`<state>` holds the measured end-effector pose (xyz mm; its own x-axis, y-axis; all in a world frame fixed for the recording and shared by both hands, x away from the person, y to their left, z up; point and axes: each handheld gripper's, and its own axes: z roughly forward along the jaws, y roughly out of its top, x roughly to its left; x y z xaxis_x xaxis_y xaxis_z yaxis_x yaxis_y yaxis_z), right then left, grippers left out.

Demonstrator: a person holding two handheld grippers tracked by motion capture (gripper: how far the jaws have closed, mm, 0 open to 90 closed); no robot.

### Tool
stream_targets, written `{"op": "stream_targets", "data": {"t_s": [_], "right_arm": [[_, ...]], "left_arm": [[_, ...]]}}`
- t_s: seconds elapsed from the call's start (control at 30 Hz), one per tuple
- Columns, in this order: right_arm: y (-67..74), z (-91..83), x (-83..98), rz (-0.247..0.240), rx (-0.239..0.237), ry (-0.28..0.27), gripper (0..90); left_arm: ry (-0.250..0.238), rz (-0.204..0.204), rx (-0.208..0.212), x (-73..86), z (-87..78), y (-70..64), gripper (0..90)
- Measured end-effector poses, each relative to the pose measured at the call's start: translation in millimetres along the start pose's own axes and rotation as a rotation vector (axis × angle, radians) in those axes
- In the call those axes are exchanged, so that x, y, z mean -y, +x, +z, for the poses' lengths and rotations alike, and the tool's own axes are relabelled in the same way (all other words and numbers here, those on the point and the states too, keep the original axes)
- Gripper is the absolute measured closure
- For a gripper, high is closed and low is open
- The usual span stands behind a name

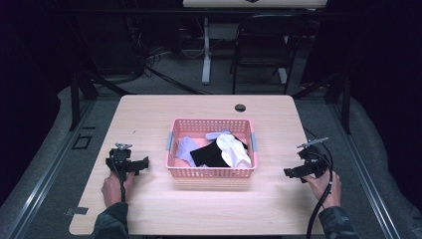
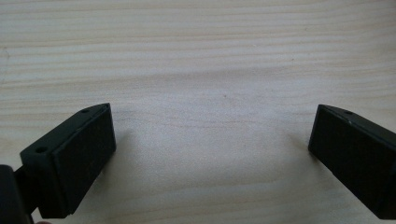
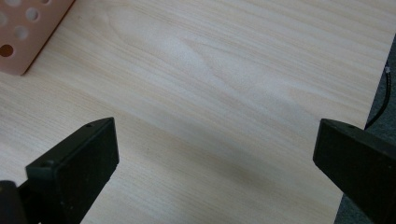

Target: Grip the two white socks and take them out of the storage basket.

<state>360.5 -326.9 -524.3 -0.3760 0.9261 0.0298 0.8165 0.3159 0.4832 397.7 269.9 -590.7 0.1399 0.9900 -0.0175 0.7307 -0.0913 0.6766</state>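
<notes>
Pink basket point(image 1: 211, 172) sits mid-tabletop point(image 1: 149, 114), holding a loose pile of small garments, likely socks: a white piece point(image 1: 233, 149) on top to the right, a black one point(image 1: 209, 155) in the middle, pale lilac ones point(image 1: 185, 148) to the left; all look light, soft and floppy, so a pinch on a raised fold of the white one should lift it easily, though neighbours may drag along. Left gripper point(image 1: 144, 164) rests on the tabletop left of the basket, right gripper point(image 1: 289, 173) right of it, each held by a hand. Jaws on both stand wide apart with nothing between them, just bare wood below.
</notes>
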Motion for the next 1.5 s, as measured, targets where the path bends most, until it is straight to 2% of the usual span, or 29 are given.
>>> {"op": "stream_targets", "data": {"t_s": [0.33,0.93,1.07,1.2,1.5], "right_arm": [[4.6,-3.9,-4.6,-0.021,0.010,-0.006,0.0],[14.2,-14.1,-14.9,-0.064,-0.026,-0.011,0.0],[18.5,-18.9,-19.8,-0.076,-0.027,-0.016,0.0],[20.5,-22.3,-25.4,-0.082,-0.051,-0.017,0.0],[25.7,-34.1,-41.8,-0.109,-0.045,-0.037,0.0]], "left_arm": [[-0.001,0.000,-0.001,0.1,-0.1,-0.2,0.8],[-0.001,-0.001,-0.002,0.2,-0.1,-0.5,0.8],[0.000,-0.001,-0.002,0.2,-0.1,-0.4,0.8],[-0.001,0.000,-0.002,0.1,-0.1,-0.3,0.8],[0.000,-0.002,-0.002,0.2,-0.2,-0.5,0.8]]}}
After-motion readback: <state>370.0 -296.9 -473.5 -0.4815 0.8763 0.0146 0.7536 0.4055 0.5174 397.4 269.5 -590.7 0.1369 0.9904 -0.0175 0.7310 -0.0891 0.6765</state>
